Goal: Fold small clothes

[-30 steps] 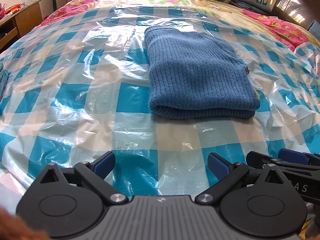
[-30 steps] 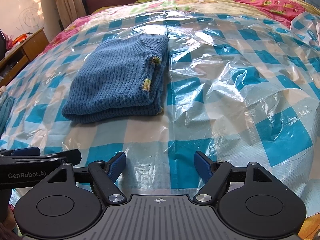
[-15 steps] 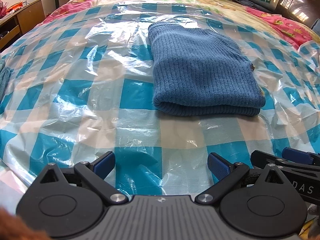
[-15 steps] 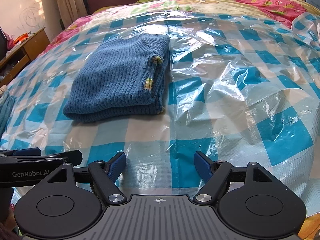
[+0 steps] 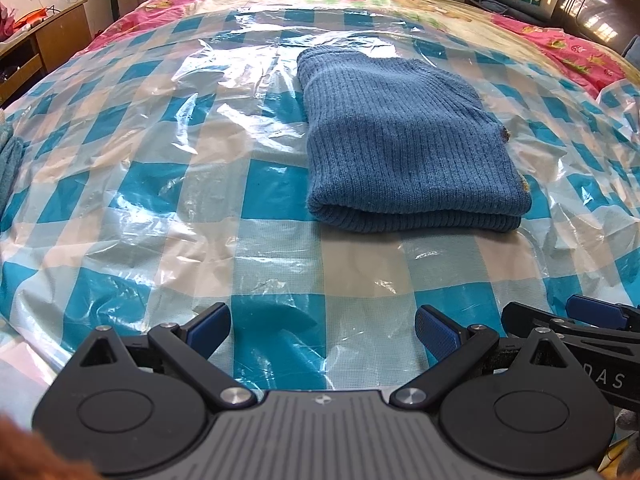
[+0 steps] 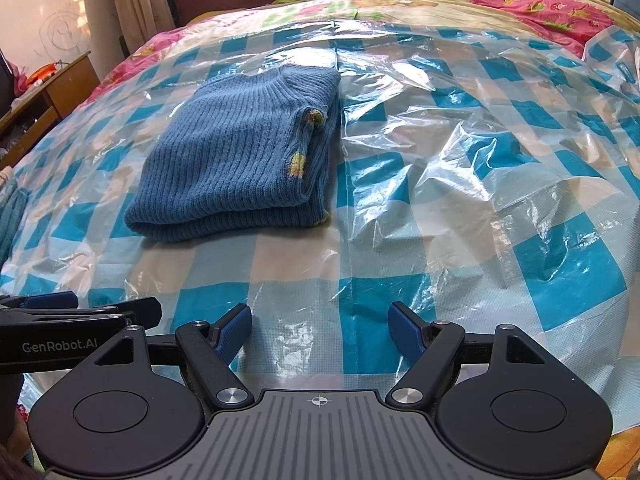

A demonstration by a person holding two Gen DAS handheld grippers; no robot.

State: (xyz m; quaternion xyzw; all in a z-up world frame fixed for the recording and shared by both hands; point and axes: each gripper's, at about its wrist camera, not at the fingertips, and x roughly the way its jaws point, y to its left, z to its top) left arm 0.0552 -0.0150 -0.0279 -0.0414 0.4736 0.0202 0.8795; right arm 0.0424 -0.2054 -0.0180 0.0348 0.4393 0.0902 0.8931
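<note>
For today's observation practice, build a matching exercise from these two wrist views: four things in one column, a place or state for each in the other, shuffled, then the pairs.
Things:
1. blue sweater
2. left claw
3. checked plastic sheet
4. wooden desk

Place or state:
A. open, holding nothing
B. spread over the bed
C. folded, lying on the sheet
D. beside the bed, at the left edge

Pairs: 1-C, 2-A, 3-B, 4-D

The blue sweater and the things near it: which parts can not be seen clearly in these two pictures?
- Blue sweater: its inner layers and underside are hidden by its own top fold, in both views.
- Teal cloth: cut off by the left edge in both views, so its kind is unclear.
- Right tongs: in the left wrist view, partly hidden behind the left tongs.
- Wooden desk: its items are too small.
</note>
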